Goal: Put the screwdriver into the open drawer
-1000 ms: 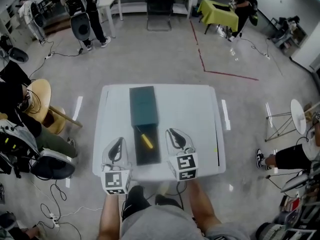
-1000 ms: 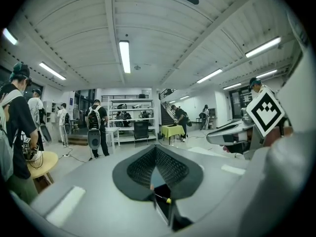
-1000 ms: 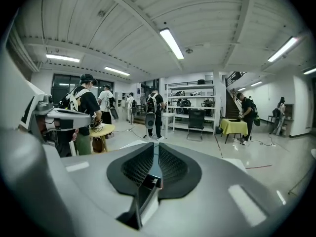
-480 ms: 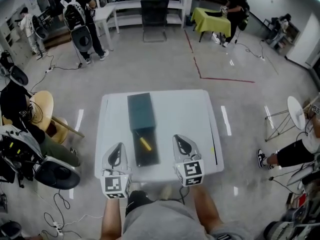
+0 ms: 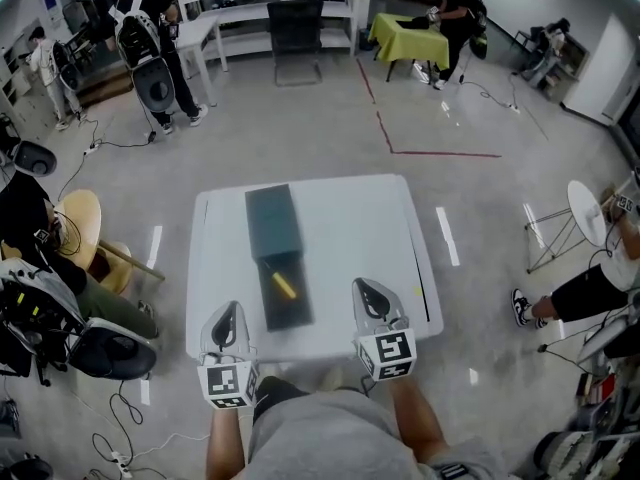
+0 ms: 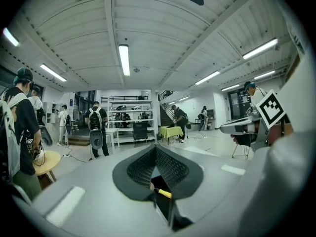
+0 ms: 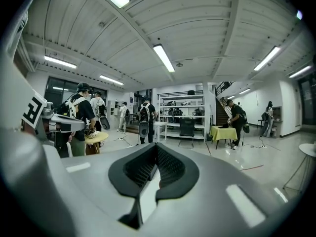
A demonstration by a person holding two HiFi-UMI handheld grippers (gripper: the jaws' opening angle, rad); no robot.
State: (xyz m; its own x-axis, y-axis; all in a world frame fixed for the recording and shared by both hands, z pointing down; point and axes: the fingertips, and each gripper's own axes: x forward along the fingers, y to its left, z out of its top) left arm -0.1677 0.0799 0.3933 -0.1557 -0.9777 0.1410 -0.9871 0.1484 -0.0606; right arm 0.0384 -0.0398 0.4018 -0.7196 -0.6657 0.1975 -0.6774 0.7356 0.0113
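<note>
Left hand-held gripper (image 5: 229,315) and right hand-held gripper (image 5: 367,295) both have the jaws pressed together on nothing, low in the frame above the white worktop (image 5: 350,228). Between them, slightly higher, the yellow-handled screwdriver (image 5: 284,286) lies inside the open drawer (image 5: 291,314).

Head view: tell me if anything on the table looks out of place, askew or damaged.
Nothing odd. The screwdriver lies slantwise inside the open drawer, which stands pulled out of its dark cabinet on the white table. Nothing spilled or damaged shows.
</note>
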